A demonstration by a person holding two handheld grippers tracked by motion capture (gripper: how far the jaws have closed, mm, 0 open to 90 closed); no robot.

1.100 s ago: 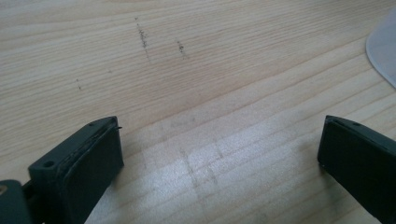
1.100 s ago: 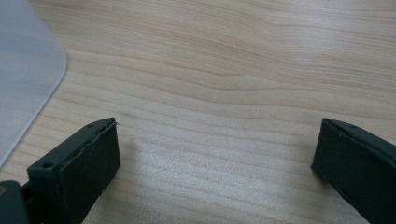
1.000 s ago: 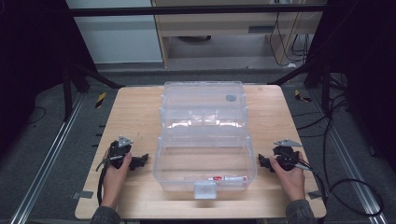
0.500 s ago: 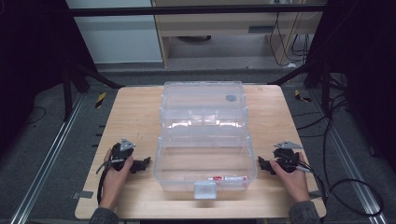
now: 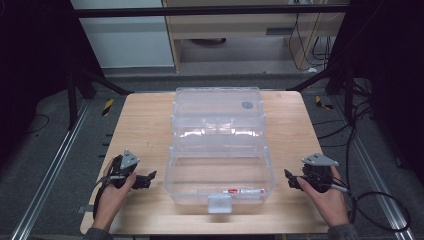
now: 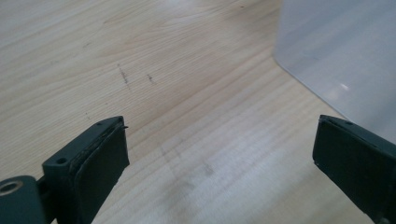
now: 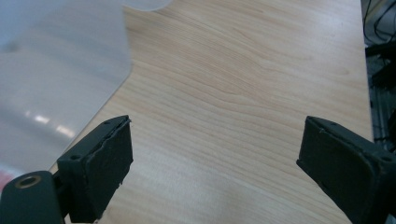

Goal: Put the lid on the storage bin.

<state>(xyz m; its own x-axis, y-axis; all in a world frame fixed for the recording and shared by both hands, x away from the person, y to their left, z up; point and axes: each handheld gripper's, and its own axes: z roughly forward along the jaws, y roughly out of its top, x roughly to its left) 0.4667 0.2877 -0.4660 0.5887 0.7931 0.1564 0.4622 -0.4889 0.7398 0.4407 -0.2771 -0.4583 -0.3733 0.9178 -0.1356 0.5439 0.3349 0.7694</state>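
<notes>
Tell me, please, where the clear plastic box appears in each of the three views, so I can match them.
High view: the clear plastic box stands mid-table, between the two grippers.
Left gripper view: its corner fills the upper right.
Right gripper view: its wall fills the upper left.
Shared landmark: the wooden table under it.

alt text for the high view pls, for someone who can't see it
A clear plastic box sits mid-table, a red-and-white pen inside near its front wall. A person's hands hold the left hand-held gripper and right hand-held gripper on either side of the box, pointing at it but apart from it.
</notes>
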